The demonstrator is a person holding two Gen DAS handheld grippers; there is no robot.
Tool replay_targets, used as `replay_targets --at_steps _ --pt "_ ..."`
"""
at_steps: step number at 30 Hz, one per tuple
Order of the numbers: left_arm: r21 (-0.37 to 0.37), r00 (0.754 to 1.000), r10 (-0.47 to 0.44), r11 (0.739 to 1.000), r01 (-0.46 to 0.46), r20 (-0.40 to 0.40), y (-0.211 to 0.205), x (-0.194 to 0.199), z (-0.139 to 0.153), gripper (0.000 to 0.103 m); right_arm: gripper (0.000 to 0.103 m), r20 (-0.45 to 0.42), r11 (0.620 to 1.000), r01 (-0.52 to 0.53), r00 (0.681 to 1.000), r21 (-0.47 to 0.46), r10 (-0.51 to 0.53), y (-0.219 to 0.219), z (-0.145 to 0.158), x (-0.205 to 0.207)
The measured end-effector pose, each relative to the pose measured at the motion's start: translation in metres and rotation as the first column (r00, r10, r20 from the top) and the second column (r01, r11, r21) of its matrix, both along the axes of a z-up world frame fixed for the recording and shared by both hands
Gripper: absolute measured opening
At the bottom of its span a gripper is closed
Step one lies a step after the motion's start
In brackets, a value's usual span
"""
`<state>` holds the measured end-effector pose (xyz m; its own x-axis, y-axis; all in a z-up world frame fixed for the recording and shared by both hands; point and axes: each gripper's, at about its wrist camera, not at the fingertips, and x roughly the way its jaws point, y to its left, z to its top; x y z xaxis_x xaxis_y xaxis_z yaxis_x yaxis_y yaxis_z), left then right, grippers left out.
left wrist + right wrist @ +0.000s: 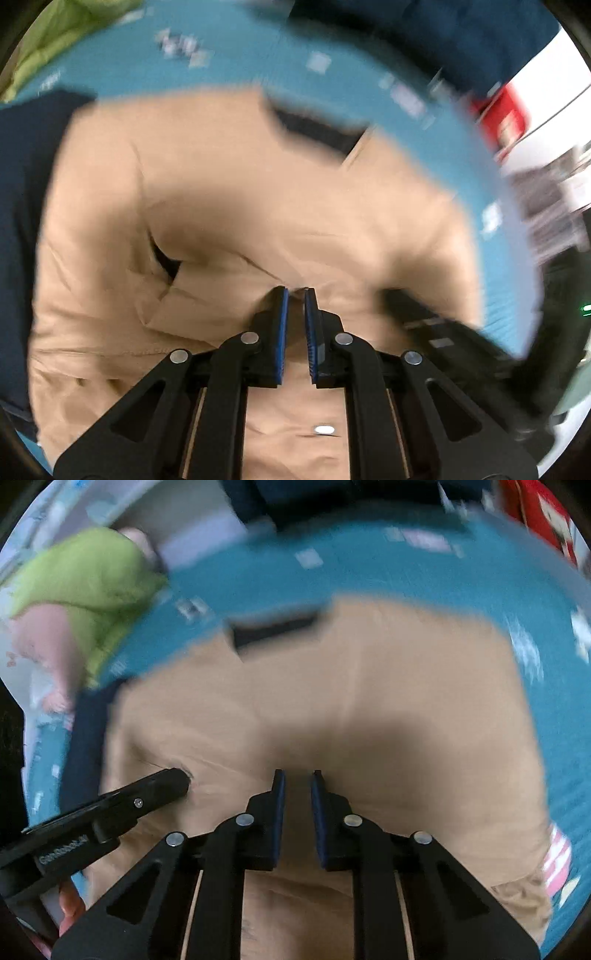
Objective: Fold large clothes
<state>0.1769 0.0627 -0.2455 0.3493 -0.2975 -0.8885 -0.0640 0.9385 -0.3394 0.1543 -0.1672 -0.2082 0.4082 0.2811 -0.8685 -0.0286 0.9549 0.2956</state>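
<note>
Where the tan garment (221, 166) (369, 686) lies, it is spread over a teal patterned sheet (240, 62) (369, 565) and fills the middle of both wrist views. Both views are motion-blurred. A dark opening (317, 129) (273, 631) shows at the garment's far edge, and a pale metallic snap (324, 429) sits on the cloth near the camera.

Left claw (296, 291) (186, 781): pads nearly together, with a small ridge of tan fabric pinched at the tips. In the right wrist view, wrinkles run out from its tip. A person's hand (70, 904) shows at its handle.

Right claw (298, 773) (391, 295): pads stand a narrow gap apart, tips down at the garment. Tan cloth shows through the gap, but no fold is gripped. It sits just beside the left claw on the same near part of the garment.

A navy cloth (22, 166) (88, 738) lies against the garment's left edge. A green cloth (55, 44) (85, 576) lies beyond it, at the sheet's far left.
</note>
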Motion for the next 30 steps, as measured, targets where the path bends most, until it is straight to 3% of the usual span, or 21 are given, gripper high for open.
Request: replay_targets --at_steps 2,5,8,10,12,14,18,20,24,26,28,30 --pt "-0.047 0.999 0.017 0.999 -0.015 0.051 0.008 -0.008 -0.009 0.005 0.0 0.018 0.998 0.039 0.999 0.05 -0.04 -0.028 0.001 -0.009" --pt "-0.033 0.996 0.061 0.998 -0.059 0.059 0.023 -0.015 -0.005 0.002 0.0 0.087 0.98 0.181 0.981 -0.088 -0.173 -0.072 0.015 -0.021" --pt "-0.052 0.995 0.093 0.994 -0.091 0.043 0.033 -0.009 -0.009 0.002 0.0 0.029 0.969 0.247 0.969 -0.027 -0.246 -0.108 -0.007 -0.012" --pt "-0.06 0.994 0.102 0.993 -0.1 0.027 0.035 -0.005 -0.008 0.002 0.0 0.022 0.97 0.245 0.969 0.008 -0.245 -0.113 -0.014 -0.008" --pt "0.009 0.997 0.071 0.997 -0.071 0.037 0.026 -0.008 0.008 0.003 0.001 0.04 0.969 0.243 0.97 -0.043 -0.241 -0.105 0.006 -0.009" --pt "0.045 0.994 0.031 0.998 -0.036 0.106 0.027 -0.015 0.032 0.003 0.002 0.115 0.976 0.217 0.97 -0.011 -0.214 -0.098 0.034 -0.011" --pt "-0.003 0.975 -0.001 1.0 0.002 0.222 0.022 -0.015 0.074 0.003 0.002 0.206 0.991 0.133 0.969 0.016 -0.134 -0.073 0.07 0.004" --pt "0.001 0.973 -0.002 1.0 0.002 0.23 0.012 0.001 0.076 0.004 0.002 0.209 0.996 0.081 0.974 0.037 -0.087 -0.054 0.072 0.017" --pt "-0.005 0.982 -0.012 1.0 0.013 0.188 -0.005 0.025 0.052 0.004 0.002 0.179 0.998 -0.036 0.984 0.049 0.027 -0.004 0.051 0.044" --pt "-0.016 0.994 0.015 1.0 -0.013 0.112 -0.005 0.04 0.021 0.004 0.002 0.142 0.998 -0.053 0.989 0.017 0.05 0.011 0.032 0.058" --pt "-0.044 0.996 0.062 0.997 -0.059 0.068 0.004 0.052 -0.008 0.002 0.0 0.114 0.998 -0.05 0.992 -0.045 0.055 0.01 0.016 0.061" --pt "-0.097 0.993 0.09 0.992 -0.083 0.073 0.016 0.049 -0.01 0.002 0.0 0.101 0.999 -0.037 0.994 -0.035 0.041 -0.009 0.012 0.061"
